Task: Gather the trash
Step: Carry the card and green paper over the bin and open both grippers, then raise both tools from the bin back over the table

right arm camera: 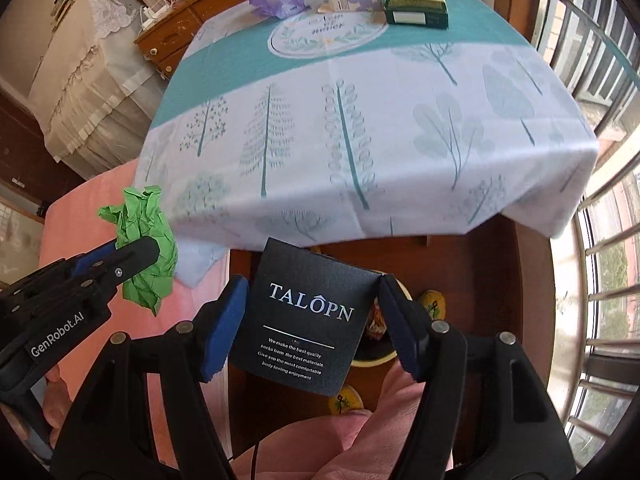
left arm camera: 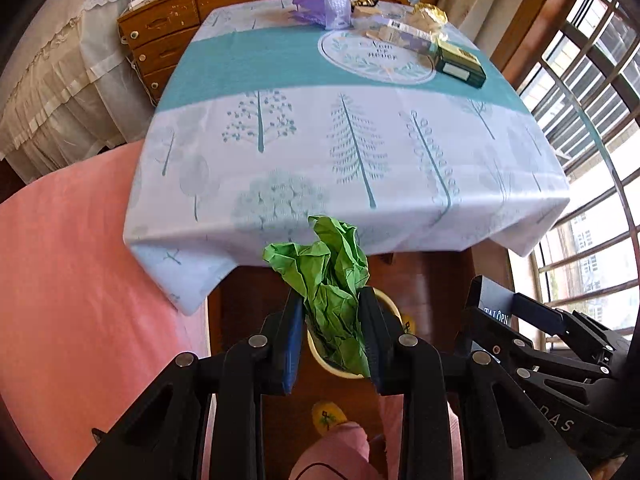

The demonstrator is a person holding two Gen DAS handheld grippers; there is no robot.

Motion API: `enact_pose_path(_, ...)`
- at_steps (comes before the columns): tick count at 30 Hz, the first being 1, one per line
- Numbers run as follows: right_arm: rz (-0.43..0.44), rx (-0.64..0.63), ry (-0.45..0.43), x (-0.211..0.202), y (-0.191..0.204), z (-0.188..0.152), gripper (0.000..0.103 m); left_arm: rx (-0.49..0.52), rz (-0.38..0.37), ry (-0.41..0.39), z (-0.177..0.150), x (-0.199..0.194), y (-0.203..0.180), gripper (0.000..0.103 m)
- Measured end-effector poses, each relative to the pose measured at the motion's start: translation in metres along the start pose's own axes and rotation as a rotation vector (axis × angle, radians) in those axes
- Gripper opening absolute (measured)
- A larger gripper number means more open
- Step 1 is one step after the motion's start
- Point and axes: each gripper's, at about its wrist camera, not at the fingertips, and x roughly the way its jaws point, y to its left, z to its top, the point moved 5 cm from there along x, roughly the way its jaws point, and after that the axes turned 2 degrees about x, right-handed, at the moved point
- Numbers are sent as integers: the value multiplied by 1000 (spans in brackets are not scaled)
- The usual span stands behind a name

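Left hand-held gripper (left arm camera: 330,336) pinches crumpled green paper (left arm camera: 328,280) mid-wad: light, soft, springy. Right hand-held gripper (right arm camera: 312,320) clamps stiff black card (right arm camera: 308,316) by edges, bin (left arm camera: 352,372) at 6 o'clock.

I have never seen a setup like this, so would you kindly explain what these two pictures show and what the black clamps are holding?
No robot here: a person holds a two-finger clamp in each hand, each with its own forward-looking camera. The left gripper pinches crumpled green paper; the right gripper pinches a dark card printed TALOPN. Both hang over a pale bin on the floor, before the table. More trash waits at the table's far end: a purple bag, a green box and wrappers.
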Motion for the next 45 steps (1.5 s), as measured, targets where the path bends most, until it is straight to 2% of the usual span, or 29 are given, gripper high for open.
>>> enact_pose_path(4, -21, 34, 47, 9, -15, -35, 64, 29, -25, 58, -30, 22, -13, 27)
enact_pose_path(8, -33, 86, 88, 33, -44, -58, 64, 35, -56, 103, -46, 60, -30, 27)
enact_pose_path(14, -31, 167, 140, 107, -94, -80, 64, 44, -91, 183, -75, 141, -46, 27)
enact_pose_path(21, 4, 197, 197, 196, -133, -102, 65, -15, -127, 242, -92, 233, -42, 28)
enact_pose_path(23, 14, 205, 202, 216, -142, -107, 65, -20, -115, 260, -96, 254, -39, 35)
enact_pose_path(25, 35, 219, 213, 232, -148, -112, 65, -27, -106, 277, -99, 272, -37, 37)
enact_pose_path(26, 45, 223, 214, 239, -150, -113, 65, -31, -99, 280, -101, 277, -34, 42)
enact_pose_path(27, 54, 229, 221, 246, -153, -114, 65, -35, -91, 281, -102, 283, -32, 49)
enact_pose_path(28, 65, 235, 230, 252, -155, -115, 66, -40, -84, 281, -102, 289, -31, 68)
enact_pose_path(29, 74, 243, 238, 258, -157, -116, 66, -49, -80, 277, -103, 292, -28, 84)
enact_pose_path(30, 73, 248, 242, 263, -159, -116, 66, -58, -80, 270, -104, 295, -25, 86)
enact_pose_path(36, 64, 233, 198, 272, -160, -117, 69, -84, -43, 254, -114, 304, -11, 86)
enact_pose_path(40, 56, 210, 172, 264, -155, -114, 69, -85, -19, 188, -112, 282, -9, 86)
enact_pose_path(45, 35, 179, 125, 238, -146, -105, 69, -68, -1, 95, -95, 243, -14, 86)
